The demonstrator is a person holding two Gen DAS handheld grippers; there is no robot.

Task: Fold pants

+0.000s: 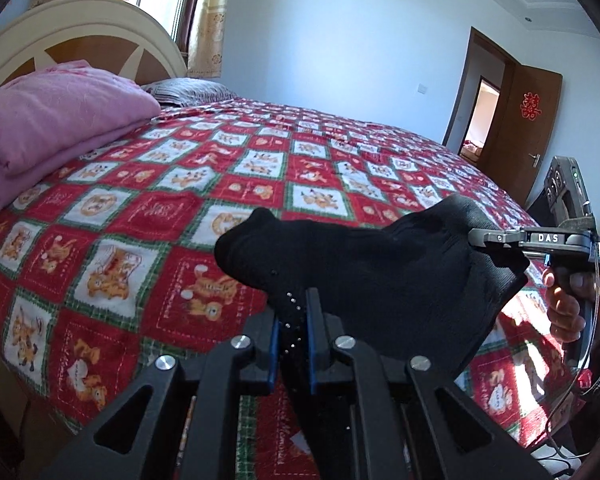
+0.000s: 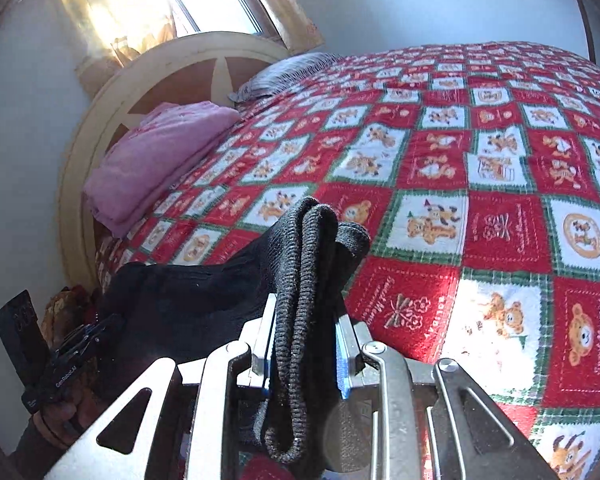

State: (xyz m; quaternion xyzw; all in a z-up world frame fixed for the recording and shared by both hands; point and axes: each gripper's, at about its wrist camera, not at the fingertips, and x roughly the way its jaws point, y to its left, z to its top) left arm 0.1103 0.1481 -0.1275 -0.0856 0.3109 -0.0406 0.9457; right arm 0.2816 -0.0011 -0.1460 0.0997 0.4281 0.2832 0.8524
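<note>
The black pants [image 1: 364,264] hang stretched between my two grippers, above the near edge of the bed. My left gripper [image 1: 293,320] is shut on one bunched edge of the fabric, which has small shiny studs. My right gripper [image 2: 306,332] is shut on a thick ribbed fold of the pants [image 2: 308,280]. In the left wrist view the right gripper [image 1: 500,238] shows at the right, clamped on the cloth, with a hand [image 1: 568,304] on its handle. In the right wrist view the left gripper [image 2: 80,344] shows at lower left.
The bed has a red, white and green checked quilt [image 1: 220,184] with bear prints. A folded pink blanket [image 1: 52,120] and a striped pillow [image 1: 188,90] lie by the cream headboard [image 1: 80,24]. An open brown door [image 1: 524,120] stands at the right.
</note>
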